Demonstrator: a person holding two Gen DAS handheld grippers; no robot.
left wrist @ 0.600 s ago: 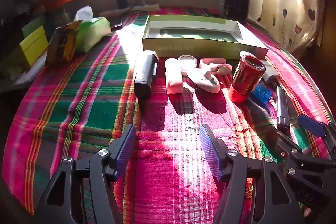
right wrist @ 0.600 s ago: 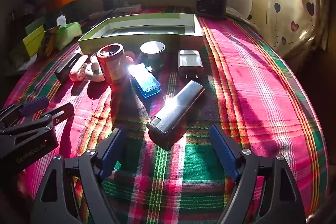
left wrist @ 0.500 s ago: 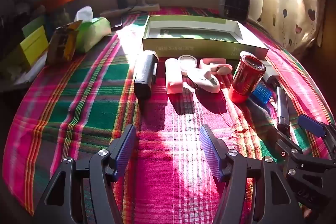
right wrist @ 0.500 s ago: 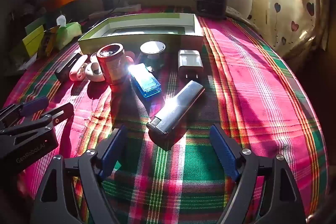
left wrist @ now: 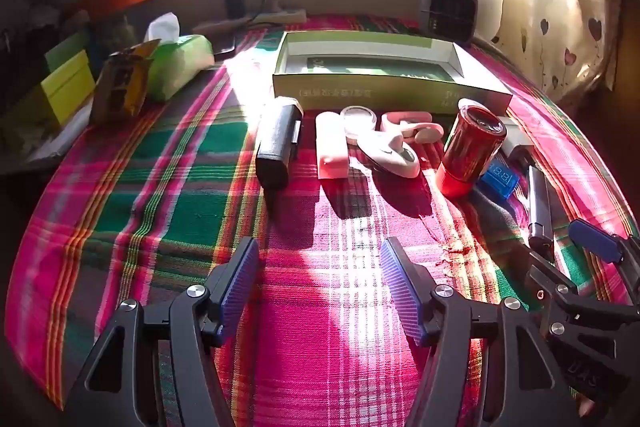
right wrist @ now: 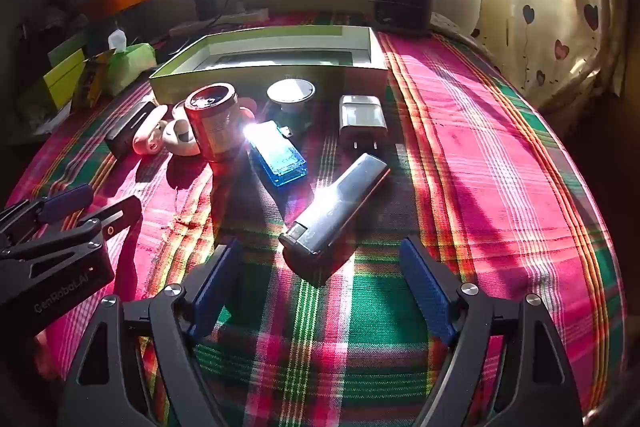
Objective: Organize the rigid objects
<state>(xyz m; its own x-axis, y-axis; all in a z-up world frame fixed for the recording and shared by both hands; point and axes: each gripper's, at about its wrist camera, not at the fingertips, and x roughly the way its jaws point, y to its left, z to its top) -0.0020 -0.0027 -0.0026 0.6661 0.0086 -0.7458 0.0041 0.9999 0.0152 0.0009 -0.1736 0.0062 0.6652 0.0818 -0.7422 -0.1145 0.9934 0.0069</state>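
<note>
Silver lighter (right wrist: 334, 205) lies just beyond the right gripper's (right wrist: 320, 285) parted jaws.

Printed in pale letters along the black body of the left gripper (right wrist: 52, 259), seen from the right wrist: "GenRoboLAI", last letters uncertain. Lit on the small blue display module (left wrist: 499, 180): "88". Stamped on the right gripper's (left wrist: 592, 311) black housing: "DAS", partly shadowed. Along the front wall of the green box (left wrist: 384, 93): a row of pale characters, too blurred to read.
</note>
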